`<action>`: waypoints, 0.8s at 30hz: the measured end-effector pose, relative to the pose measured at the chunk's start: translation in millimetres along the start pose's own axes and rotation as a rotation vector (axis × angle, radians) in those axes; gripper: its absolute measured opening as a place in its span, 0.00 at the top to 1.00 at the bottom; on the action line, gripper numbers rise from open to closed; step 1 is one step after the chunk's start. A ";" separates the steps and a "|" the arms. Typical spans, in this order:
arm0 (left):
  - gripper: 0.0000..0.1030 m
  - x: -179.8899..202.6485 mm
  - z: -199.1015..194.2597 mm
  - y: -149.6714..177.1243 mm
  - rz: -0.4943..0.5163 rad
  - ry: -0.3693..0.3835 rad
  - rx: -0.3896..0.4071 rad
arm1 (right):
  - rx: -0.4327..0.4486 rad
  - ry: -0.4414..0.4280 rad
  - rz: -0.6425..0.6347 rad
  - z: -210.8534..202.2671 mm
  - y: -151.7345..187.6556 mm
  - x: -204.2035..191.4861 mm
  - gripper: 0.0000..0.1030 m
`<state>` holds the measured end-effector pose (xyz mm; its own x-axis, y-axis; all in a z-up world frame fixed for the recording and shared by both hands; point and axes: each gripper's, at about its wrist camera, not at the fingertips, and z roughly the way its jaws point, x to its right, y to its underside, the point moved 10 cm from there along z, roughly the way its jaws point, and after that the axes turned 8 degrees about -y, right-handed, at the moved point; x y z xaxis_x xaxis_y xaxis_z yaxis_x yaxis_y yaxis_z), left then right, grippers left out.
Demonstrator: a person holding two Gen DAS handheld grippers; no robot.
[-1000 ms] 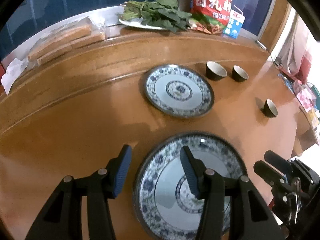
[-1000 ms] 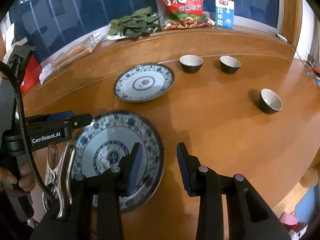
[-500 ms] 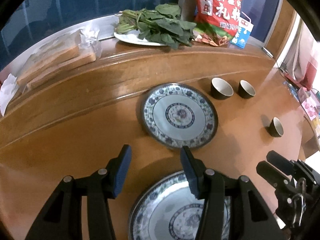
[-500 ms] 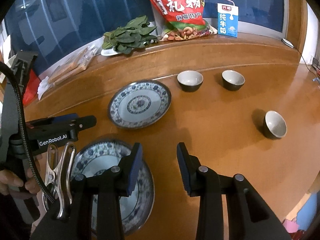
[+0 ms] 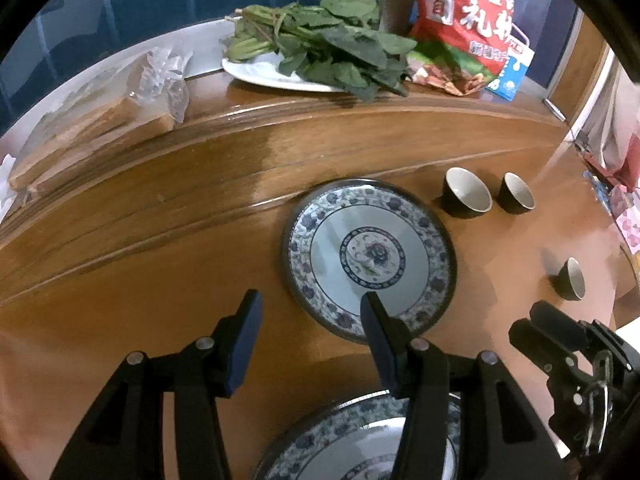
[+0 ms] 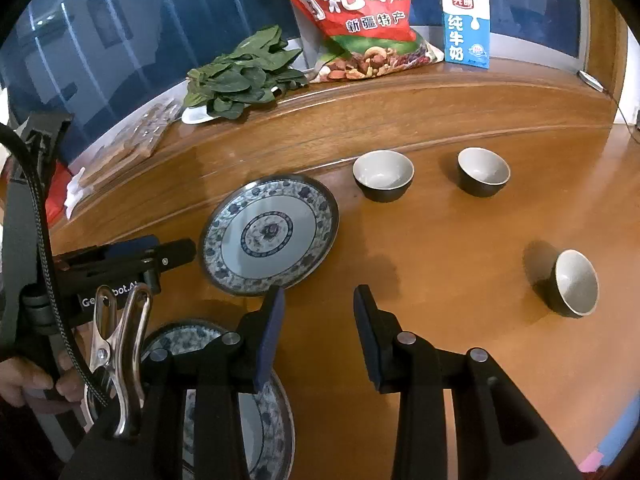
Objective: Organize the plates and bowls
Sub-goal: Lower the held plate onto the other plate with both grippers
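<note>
Two blue-and-white patterned plates lie on the brown wooden table. The far plate (image 5: 370, 258) (image 6: 270, 234) lies flat mid-table. The near plate (image 5: 360, 444) (image 6: 264, 412) lies at the front edge, partly hidden under both grippers. Three small dark bowls with pale insides stand to the right: one (image 5: 466, 193) (image 6: 383, 175) beside the far plate, a second (image 5: 517, 193) (image 6: 483, 171) next to it, a third (image 5: 570, 279) (image 6: 574, 283) apart, nearer me. My left gripper (image 5: 310, 334) is open and empty, its right finger over the far plate's near rim. My right gripper (image 6: 318, 328) is open and empty, over bare table.
On the raised back ledge stand a white plate of green leaves (image 5: 320, 52) (image 6: 240, 76), wrapped bread (image 5: 100, 120), a red snack bag (image 5: 464, 20) (image 6: 352, 16) and a blue milk carton (image 6: 466, 30). The left gripper's body (image 6: 120, 264) shows in the right wrist view.
Both grippers have moved forward over the table. The near plate has slid toward the bottom of both views, and the far plate and bowls look closer. Both stayed open.
</note>
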<state>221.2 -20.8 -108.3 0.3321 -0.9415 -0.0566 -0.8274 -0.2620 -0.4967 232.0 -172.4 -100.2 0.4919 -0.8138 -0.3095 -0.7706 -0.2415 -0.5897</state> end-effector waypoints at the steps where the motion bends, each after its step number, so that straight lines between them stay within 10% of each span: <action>1: 0.48 -0.6 1.8 -0.3 0.000 -0.002 -0.003 | -0.001 -0.002 0.001 2.8 -1.2 0.8 0.64; 24: 0.48 -6.4 66.0 -13.3 -0.025 -0.007 -0.082 | -0.079 -0.002 -0.017 75.0 -17.8 10.0 0.64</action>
<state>260.0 2.8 -158.6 0.3565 -0.9329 -0.0515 -0.8528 -0.3024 -0.4259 281.0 -136.6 -148.8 0.5063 -0.8079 -0.3015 -0.7916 -0.2967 -0.5342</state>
